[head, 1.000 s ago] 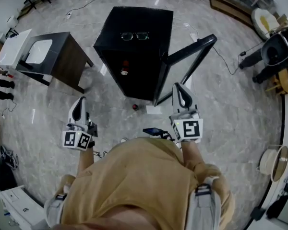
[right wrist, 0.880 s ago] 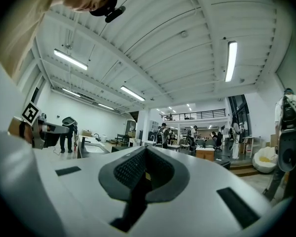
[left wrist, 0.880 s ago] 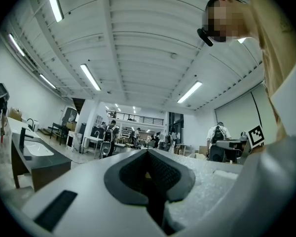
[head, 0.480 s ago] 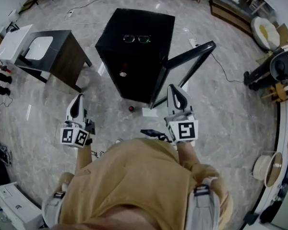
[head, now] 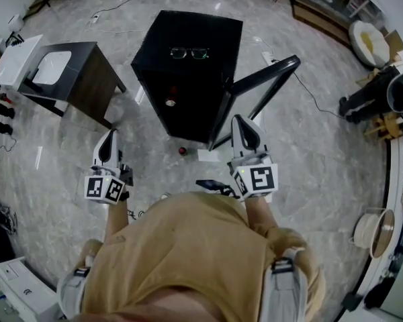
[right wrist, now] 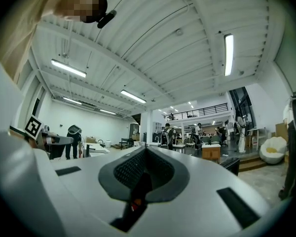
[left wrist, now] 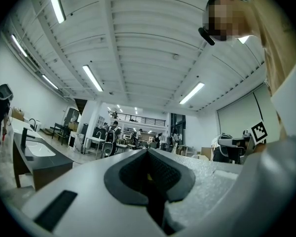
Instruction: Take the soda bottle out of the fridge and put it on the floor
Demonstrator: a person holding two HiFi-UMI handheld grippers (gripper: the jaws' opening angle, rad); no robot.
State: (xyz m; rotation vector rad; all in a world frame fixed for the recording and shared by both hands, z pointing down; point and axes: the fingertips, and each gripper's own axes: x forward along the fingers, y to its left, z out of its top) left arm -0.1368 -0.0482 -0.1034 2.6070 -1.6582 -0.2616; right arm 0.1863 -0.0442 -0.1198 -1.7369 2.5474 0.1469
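Left hand-held gripper [head: 109, 141], right hand-held gripper [head: 246, 129]: ribbed dark jaws pressed together, empty; boxy glossy-black fridge [head: 188, 66] ahead.

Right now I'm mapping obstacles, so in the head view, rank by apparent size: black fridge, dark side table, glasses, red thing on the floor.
1. black fridge
2. dark side table
3. glasses
4. red thing on the floor
The fridge's top is nearer the camera, yet the gaps are plain.

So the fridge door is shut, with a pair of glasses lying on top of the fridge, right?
No: the fridge door stands open, as the head view shows. The glasses do lie on top of the fridge.
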